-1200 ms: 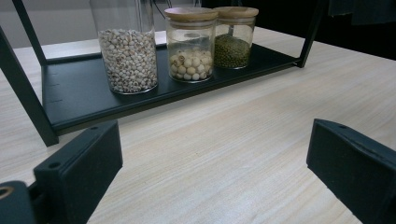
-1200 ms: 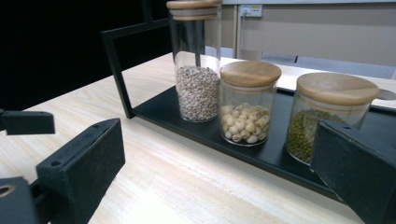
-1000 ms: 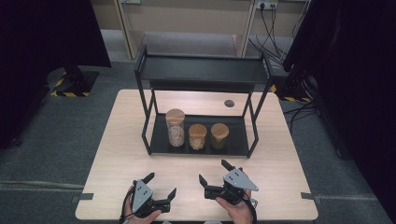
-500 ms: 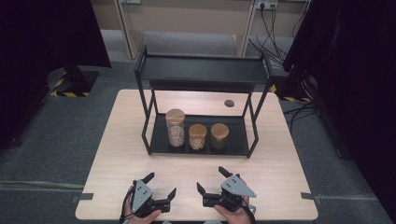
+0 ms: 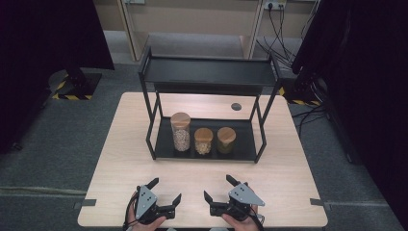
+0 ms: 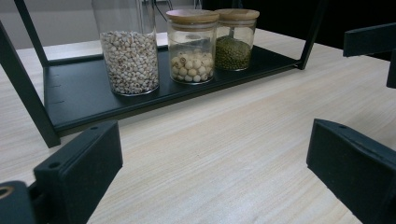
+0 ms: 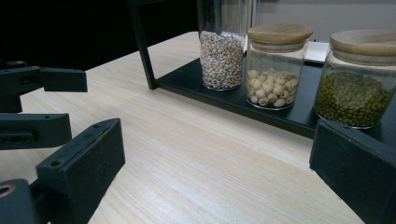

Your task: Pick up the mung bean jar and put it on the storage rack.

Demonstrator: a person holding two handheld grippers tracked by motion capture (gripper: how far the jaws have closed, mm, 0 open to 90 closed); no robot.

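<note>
Jaws, left gripper (image 5: 165, 191): spread wide apart, nothing held between them, only bare tabletop seen in the gap in the left gripper view.
Jaws, right gripper (image 5: 217, 188): also spread wide, nothing clamped, wood grain seen between them in the right gripper view.
Gripper spots: both are held low over the near edge of the table (image 5: 288, 178), left one near the left corner, right one just right of centre, well apart from each other.
Tall jar (image 5: 181, 132): stood at the left of the row on the rack's lower shelf (image 5: 240, 147), filled with small pale grains, well apart from both grippers.
Middle jar (image 5: 203, 140): placed just beside the tall jar, round whitish seeds inside, wooden lid on.
Green jar (image 5: 226, 140): set at the right of the row, green beans inside, wooden lid on.
Rack (image 5: 211, 72): black metal, two tiers, stood mid-table, top tier bare.
</note>
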